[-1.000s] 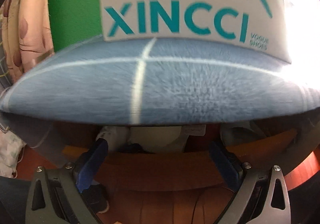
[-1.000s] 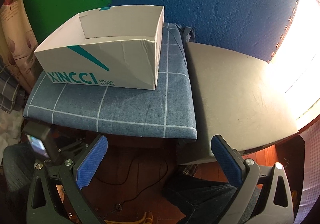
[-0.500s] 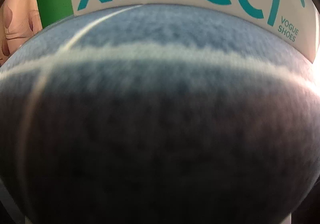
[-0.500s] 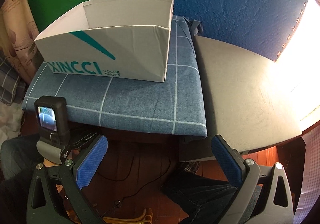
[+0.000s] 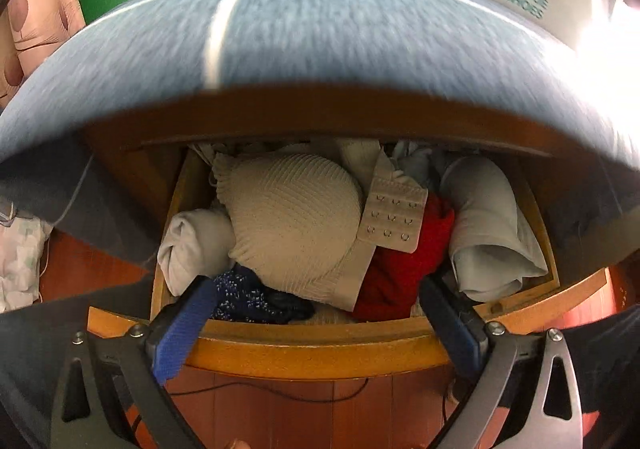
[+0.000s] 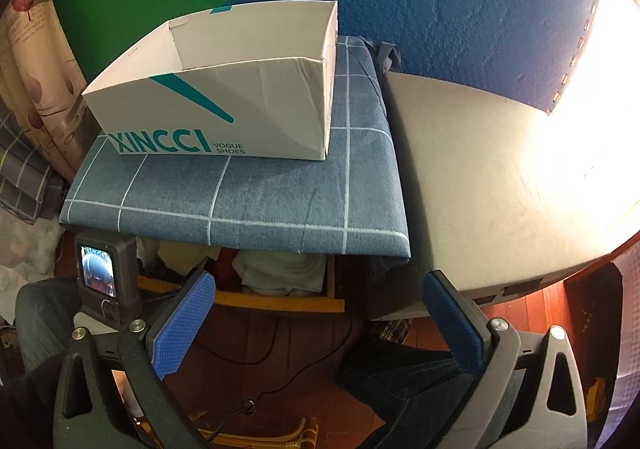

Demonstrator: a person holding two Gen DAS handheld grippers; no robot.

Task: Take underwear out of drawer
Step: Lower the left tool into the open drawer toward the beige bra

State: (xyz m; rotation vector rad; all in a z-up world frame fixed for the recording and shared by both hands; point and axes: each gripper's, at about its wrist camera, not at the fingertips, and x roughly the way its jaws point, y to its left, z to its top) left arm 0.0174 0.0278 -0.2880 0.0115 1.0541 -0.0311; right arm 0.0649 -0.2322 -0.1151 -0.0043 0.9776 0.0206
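Left claw [image 5: 316, 309]: spread, empty, poised at the front lip of the open wooden drawer [image 5: 320, 345]. Drawer contents: cream bra [image 5: 292, 221], red garment [image 5: 404, 269], rolled pale underwear [image 5: 488, 221]. Right claw [image 6: 316, 313]: spread, empty. Above: shoebox [image 6: 224, 105] on the blue-cushioned table [image 6: 260, 197].

A home bedroom: clothes-filled wooden drawer [image 5: 320, 345], floral curtain [image 6: 36, 61], shoebox [image 6: 224, 105] on cushion [image 6: 248, 201].
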